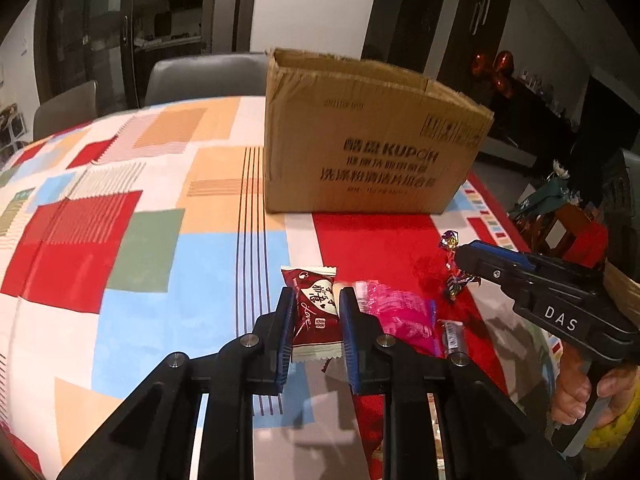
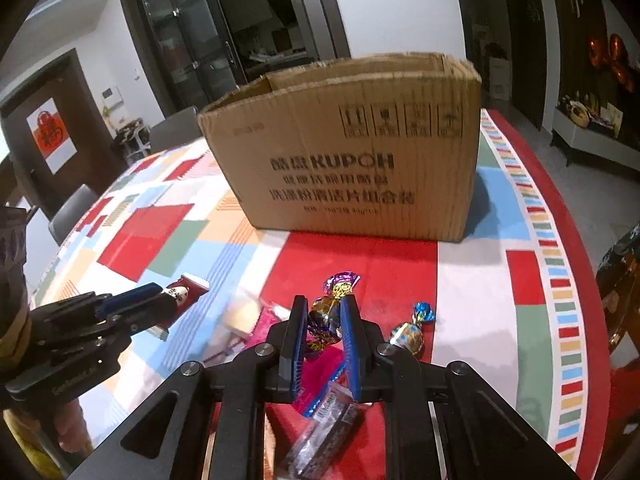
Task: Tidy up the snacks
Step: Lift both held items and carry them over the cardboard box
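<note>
L gripper (image 1: 316, 312) clamps red snack pack (image 1: 314, 316), R gripper (image 2: 323, 322) clamps purple candy (image 2: 326, 318), both likely bound for far cardboard box (image 1: 360, 140).

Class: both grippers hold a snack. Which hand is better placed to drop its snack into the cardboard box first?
Neither clearly: the left gripper holds the red packet, the right gripper the purple candy, both similarly short of the cardboard box.

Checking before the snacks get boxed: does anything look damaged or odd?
The box has a ragged, torn top rim with no flaps. Otherwise nothing stands out; both grippers hold intact wrapped snacks.
</note>
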`<state>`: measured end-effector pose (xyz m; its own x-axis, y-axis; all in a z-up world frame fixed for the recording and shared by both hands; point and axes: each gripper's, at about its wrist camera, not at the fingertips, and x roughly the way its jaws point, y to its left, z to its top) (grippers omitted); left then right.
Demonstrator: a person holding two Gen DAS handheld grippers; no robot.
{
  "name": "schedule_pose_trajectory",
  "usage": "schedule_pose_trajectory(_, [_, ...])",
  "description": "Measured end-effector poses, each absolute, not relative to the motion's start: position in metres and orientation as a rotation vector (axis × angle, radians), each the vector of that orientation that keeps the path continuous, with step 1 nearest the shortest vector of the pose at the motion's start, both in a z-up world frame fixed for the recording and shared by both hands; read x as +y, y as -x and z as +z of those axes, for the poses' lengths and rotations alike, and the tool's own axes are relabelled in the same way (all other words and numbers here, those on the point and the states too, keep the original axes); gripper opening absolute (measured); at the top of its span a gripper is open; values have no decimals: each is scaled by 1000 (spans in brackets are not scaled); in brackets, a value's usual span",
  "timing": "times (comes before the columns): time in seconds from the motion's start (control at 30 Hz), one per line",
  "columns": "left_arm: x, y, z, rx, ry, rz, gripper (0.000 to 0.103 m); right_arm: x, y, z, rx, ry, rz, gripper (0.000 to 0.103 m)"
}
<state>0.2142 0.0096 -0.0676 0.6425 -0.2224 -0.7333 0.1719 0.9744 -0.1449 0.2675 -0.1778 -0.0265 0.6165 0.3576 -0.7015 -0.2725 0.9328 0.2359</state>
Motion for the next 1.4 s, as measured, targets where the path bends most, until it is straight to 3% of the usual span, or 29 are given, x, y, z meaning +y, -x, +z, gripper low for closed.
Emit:
schedule_pose_trajectory(1.03, [-5,-261,56,527,37,-304,23,-195,-292,86,479,-265,339,18])
schedule_pose_trajectory(1.4, [-12,-309,69,508,42,-332,23,-201,-325,100,441,-293,326,18])
